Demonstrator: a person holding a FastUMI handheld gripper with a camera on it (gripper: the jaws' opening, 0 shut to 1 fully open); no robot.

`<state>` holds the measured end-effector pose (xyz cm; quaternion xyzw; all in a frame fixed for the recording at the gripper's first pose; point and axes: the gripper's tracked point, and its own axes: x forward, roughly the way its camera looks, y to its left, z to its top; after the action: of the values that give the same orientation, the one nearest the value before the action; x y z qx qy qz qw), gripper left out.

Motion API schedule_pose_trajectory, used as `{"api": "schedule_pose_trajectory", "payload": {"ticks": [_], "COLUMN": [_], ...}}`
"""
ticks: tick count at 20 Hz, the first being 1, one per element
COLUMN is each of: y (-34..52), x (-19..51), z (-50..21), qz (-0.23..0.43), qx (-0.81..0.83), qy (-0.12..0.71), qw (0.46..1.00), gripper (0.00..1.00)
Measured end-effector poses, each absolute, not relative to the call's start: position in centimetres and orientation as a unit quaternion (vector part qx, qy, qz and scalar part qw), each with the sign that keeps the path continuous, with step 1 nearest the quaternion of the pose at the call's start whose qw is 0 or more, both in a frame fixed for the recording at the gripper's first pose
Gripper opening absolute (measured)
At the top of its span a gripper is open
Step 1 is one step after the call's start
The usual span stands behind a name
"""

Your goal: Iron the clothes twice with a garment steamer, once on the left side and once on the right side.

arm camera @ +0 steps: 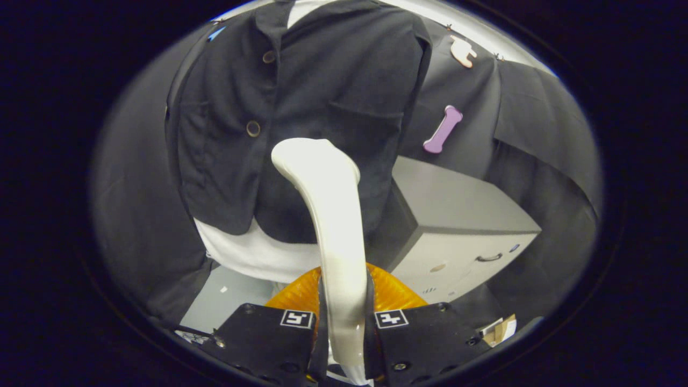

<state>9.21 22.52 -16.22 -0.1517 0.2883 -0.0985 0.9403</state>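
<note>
A white garment steamer (328,215) rises between my fingers, its handle clamped by both of them, so my gripper (344,317) is shut on it. The steamer's head sits against the lower front of a dark buttoned jacket (301,107), just right of the button line and below the right pocket flap. The jacket hangs upright over a white shirt (258,258) whose hem shows under it. An orange ribbed part (389,293) of the steamer shows behind my fingers.
A grey cabinet (462,226) with a drawer handle stands right of the jacket, close to the steamer. Dark cloth hangs behind and to both sides. A cardboard scrap (500,329) lies low on the right.
</note>
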Motion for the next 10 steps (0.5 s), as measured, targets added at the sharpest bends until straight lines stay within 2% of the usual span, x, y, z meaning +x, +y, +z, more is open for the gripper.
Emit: {"api": "schedule_pose_trajectory", "payload": {"ticks": [10], "y": [22.2], "x": [8.2], "z": [-19.5], "qz": [-0.095], "qx": [-0.160], "qy": [0.318], "qw": [0.930], "gripper": [0.29]}}
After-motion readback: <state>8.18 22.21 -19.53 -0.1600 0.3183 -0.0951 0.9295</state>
